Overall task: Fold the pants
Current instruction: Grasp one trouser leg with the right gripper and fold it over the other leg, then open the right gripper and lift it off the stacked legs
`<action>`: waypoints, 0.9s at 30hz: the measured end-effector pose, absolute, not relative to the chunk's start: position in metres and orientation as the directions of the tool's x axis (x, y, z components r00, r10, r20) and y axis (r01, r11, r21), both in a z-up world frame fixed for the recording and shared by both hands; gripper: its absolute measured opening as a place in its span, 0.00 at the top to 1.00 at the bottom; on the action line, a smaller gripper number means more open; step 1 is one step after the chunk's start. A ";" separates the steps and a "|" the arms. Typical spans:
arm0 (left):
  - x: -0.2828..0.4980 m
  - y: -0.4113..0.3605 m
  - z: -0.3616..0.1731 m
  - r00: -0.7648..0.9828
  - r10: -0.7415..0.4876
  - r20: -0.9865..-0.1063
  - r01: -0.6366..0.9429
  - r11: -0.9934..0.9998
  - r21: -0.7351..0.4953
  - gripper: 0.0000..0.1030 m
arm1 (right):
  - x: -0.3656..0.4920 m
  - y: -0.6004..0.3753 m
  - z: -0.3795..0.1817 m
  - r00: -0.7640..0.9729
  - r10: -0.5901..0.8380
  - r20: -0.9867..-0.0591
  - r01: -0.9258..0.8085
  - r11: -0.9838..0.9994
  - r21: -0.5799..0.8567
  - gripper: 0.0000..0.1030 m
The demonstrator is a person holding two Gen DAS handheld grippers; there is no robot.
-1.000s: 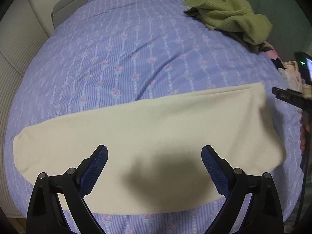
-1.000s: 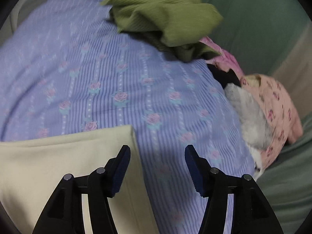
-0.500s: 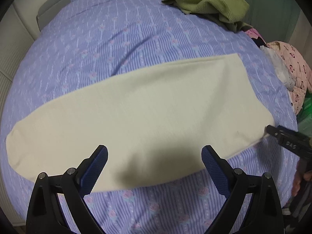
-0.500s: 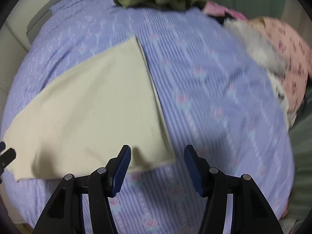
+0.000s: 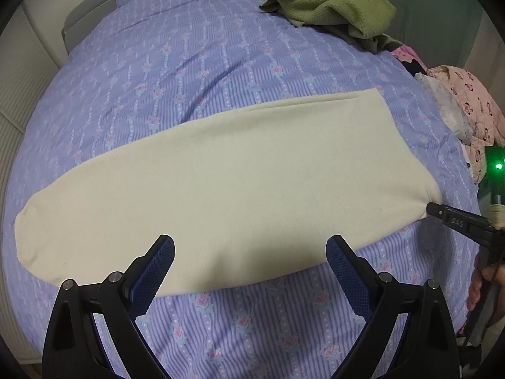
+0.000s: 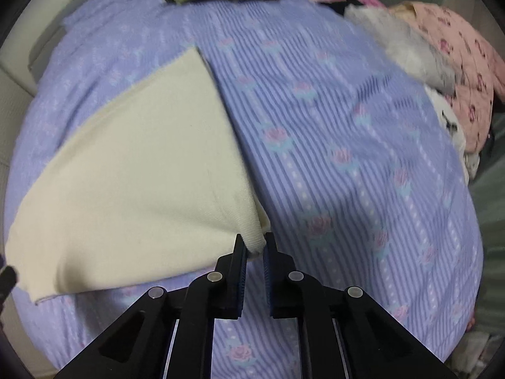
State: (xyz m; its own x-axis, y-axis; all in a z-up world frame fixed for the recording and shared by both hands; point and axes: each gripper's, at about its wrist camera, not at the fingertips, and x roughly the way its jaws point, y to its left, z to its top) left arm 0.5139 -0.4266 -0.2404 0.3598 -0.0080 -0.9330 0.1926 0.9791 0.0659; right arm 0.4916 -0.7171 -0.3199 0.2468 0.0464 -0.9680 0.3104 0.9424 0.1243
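Note:
The cream pants (image 5: 236, 183) lie flat as one long folded strip across the purple flowered bedsheet (image 5: 221, 63). My left gripper (image 5: 251, 246) hovers open above the strip's near long edge, and nothing sits between its blue pads. The right gripper (image 6: 254, 243) is shut on the near right corner of the pants (image 6: 142, 173), which bunches up between its pads. From the left wrist view the right gripper (image 5: 434, 210) shows as a black tip touching that same corner, with a hand (image 5: 476, 287) behind it.
A green knit sweater (image 5: 328, 3) is heaped at the far side of the bed. A pink patterned garment (image 5: 473, 107) and a pale fluffy one (image 6: 407, 50) lie along the right edge. A green wall or curtain (image 5: 442, 6) stands beyond them.
The right gripper came down over the near right corner of the pants and closed on it. The left gripper drifted back toward the near edge of the strip and stayed open.

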 end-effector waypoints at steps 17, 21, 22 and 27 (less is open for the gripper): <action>0.440 -0.319 -0.163 0.481 -0.063 -0.875 0.106 0.994 -0.013 0.05 | 0.436 -0.583 -0.162 0.505 -0.068 -0.860 0.072 0.997 -0.037 0.35; 0.415 -0.256 -0.143 0.514 -0.071 -0.855 0.075 0.996 -0.038 0.05 | 0.420 -0.500 -0.129 0.562 0.049 -0.826 -0.057 0.998 0.021 0.35; 0.408 -0.234 -0.138 0.525 -0.073 -0.848 0.070 0.997 -0.042 0.05 | 0.417 -0.480 -0.123 0.574 0.066 -0.817 -0.074 0.997 0.028 0.35; 0.388 -0.140 -0.118 0.556 -0.067 -0.829 0.064 0.997 -0.037 0.05 | 0.407 -0.388 -0.101 0.579 0.157 -0.800 -0.135 0.986 0.096 0.35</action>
State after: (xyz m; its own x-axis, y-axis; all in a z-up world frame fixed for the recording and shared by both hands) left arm 0.3877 -0.1404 -0.1180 0.5556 -0.0668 -0.8288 0.0644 0.9972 -0.0372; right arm 0.4074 -0.3881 -0.1009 0.5793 0.1573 -0.7998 -0.1350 0.9862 0.0961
